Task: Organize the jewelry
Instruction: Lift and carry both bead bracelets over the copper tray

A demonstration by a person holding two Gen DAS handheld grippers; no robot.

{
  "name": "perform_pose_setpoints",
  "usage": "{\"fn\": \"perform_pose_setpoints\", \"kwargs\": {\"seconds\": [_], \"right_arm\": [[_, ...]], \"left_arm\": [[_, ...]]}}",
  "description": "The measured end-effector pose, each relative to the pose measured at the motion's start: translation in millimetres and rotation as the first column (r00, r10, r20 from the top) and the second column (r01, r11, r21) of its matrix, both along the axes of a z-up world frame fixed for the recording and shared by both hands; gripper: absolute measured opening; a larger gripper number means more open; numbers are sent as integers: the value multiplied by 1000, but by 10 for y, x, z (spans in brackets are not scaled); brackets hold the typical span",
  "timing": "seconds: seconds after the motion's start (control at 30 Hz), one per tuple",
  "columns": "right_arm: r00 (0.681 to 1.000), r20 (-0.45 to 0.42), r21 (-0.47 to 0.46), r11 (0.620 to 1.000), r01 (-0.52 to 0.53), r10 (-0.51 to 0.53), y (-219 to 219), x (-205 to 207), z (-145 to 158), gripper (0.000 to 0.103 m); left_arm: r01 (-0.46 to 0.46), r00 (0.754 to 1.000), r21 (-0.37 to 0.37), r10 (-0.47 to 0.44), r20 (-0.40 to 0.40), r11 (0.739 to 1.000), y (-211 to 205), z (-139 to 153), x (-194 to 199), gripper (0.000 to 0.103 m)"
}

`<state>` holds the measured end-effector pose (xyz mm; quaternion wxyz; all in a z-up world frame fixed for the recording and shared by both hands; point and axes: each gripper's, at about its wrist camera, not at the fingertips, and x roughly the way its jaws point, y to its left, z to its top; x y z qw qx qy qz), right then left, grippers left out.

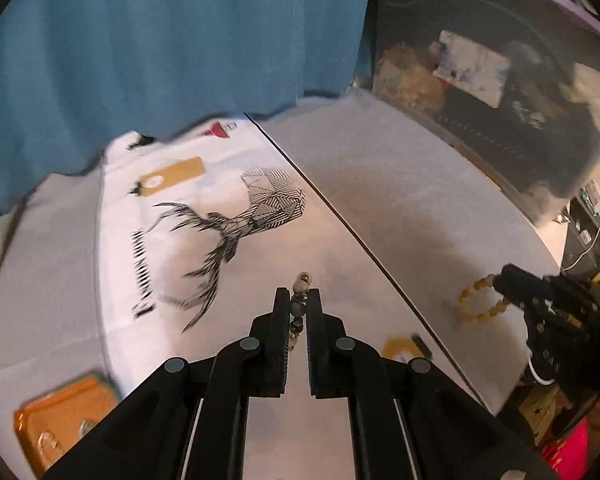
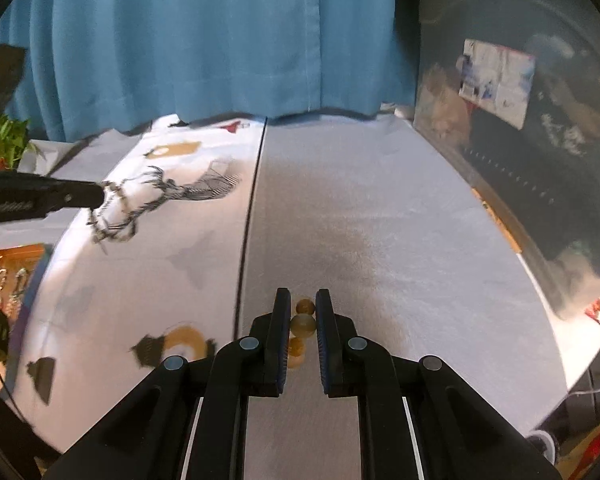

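Dark grey-and-cream beaded bracelet (image 1: pixel 299 308) is pinched between my left gripper (image 1: pixel 298 294) jaws, beads poking out past the tips at 12 o'clock. Amber round-bead bracelet (image 2: pixel 302 325) is clamped in my right gripper (image 2: pixel 303 300); in the left view its loop hangs off those tips at 3 o'clock. Both are off the white tablecloth with a black stag print (image 1: pixel 228 216). Plain grey cloth (image 2: pixel 360 208) sits right of the seam. Orange tray (image 1: pixel 60 416) at 8 o'clock. Blue curtain (image 2: pixel 220 40) at 12.
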<state>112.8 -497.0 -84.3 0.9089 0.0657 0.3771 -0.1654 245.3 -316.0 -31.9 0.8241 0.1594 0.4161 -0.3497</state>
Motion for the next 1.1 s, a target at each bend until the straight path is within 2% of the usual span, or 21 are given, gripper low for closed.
{"fn": "perform_pose_setpoints", "kwargs": {"seconds": [0.2,0.37,0.67,0.83,1.1], "right_arm": [[999,26,-12,999,-45,45,364,-373,256,13],[991,52,-2,992,-124,124,802,-757,465,13],[958,99,-8,963,-271,271,1722,-1451,768,13],[929,114,-9,935,-353,352,2170,-1792,847,13],[896,78,-24,900,-436,436,2633,-2183,783,13]], "left_arm": [[-70,997,-6,70,27,998,510,233,-594,6],[-104,993,-5,104,62,995,1024,401,-1108,6],[-166,978,-13,166,127,986,1872,633,-2002,6],[-204,969,-24,205,139,979,2219,596,-2415,6],[-274,957,-37,276,87,961,2632,396,-2797,6]]}}
